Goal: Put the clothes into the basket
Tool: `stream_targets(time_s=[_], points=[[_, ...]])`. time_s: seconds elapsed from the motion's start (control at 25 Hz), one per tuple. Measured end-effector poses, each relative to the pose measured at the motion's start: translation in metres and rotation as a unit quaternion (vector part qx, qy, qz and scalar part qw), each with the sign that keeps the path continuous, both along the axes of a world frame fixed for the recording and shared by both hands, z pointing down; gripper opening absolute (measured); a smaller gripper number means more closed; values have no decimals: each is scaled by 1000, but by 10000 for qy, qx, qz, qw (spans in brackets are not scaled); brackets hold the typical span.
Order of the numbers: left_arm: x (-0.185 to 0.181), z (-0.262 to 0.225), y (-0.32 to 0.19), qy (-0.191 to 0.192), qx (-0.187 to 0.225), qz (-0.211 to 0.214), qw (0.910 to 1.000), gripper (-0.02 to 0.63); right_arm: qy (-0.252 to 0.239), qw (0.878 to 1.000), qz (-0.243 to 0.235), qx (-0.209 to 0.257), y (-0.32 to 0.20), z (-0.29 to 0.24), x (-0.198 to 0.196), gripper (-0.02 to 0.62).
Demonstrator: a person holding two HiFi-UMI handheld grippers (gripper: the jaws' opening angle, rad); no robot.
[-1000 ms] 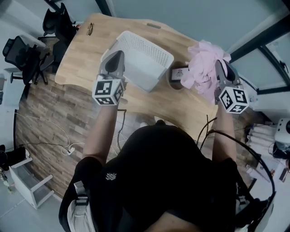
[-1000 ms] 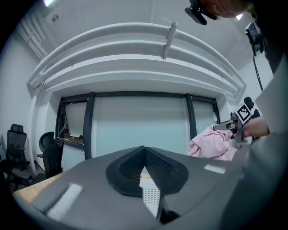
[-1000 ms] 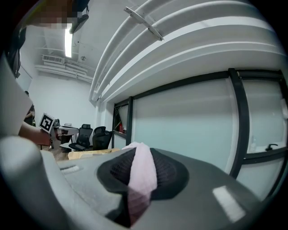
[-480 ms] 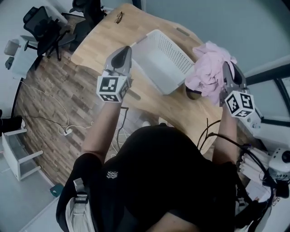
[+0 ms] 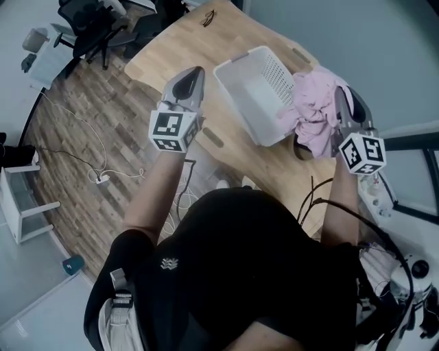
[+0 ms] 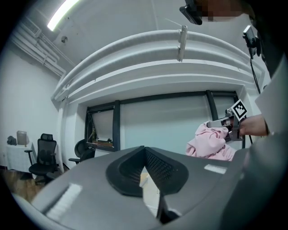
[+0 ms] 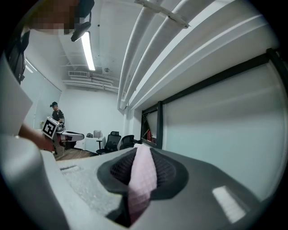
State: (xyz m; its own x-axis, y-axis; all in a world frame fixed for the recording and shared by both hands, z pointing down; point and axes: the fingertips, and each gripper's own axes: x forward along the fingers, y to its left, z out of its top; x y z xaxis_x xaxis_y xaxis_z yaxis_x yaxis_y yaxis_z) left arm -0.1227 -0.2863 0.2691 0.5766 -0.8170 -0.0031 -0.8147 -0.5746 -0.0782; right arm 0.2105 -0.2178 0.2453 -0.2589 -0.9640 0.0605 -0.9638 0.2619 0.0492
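A white perforated basket (image 5: 240,110) stands on the wooden table (image 5: 171,48). My right gripper (image 5: 341,92) is shut on a bunched pink garment (image 5: 312,113), which hangs in the air against the basket's right rim. A strip of that pink garment (image 7: 141,173) is pinched between the pads in the right gripper view. My left gripper (image 5: 197,70) is shut and holds nothing, raised to the left of the basket above the table's front edge. In the left gripper view, the pink garment (image 6: 211,143) hangs from the right gripper (image 6: 225,123) at the right.
A dark round object (image 5: 302,145) sits on the table under the garment. A small black item (image 5: 209,18) lies at the table's far end. Office chairs (image 5: 96,20) stand beyond the table. Cables (image 5: 96,178) and a white shelf unit (image 5: 20,199) are on the wood floor at left.
The right gripper has carried the pink garment left, from beside the basket to against its right rim. The left gripper stays raised and shut. The head view has swung.
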Motion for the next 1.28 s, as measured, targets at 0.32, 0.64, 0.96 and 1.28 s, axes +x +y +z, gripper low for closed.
stream_targets(time_s=[0.32, 0.64, 0.96, 1.28], points=[[-44, 16, -10, 10, 12, -453, 9990, 6, 10, 9985, -524, 155, -46, 5, -45, 71], [-79, 16, 6, 105, -93, -822, 9965, 6, 27, 9948, -999, 215, -65, -3, -89, 71], [-121, 25, 24, 166, -116, -1086, 9939, 6, -6, 9898, -1408, 239, -68, 2, -147, 71], [-128, 25, 33, 144, -133, -1283, 9915, 6, -62, 9847, -1727, 206, -73, 9, -169, 71]])
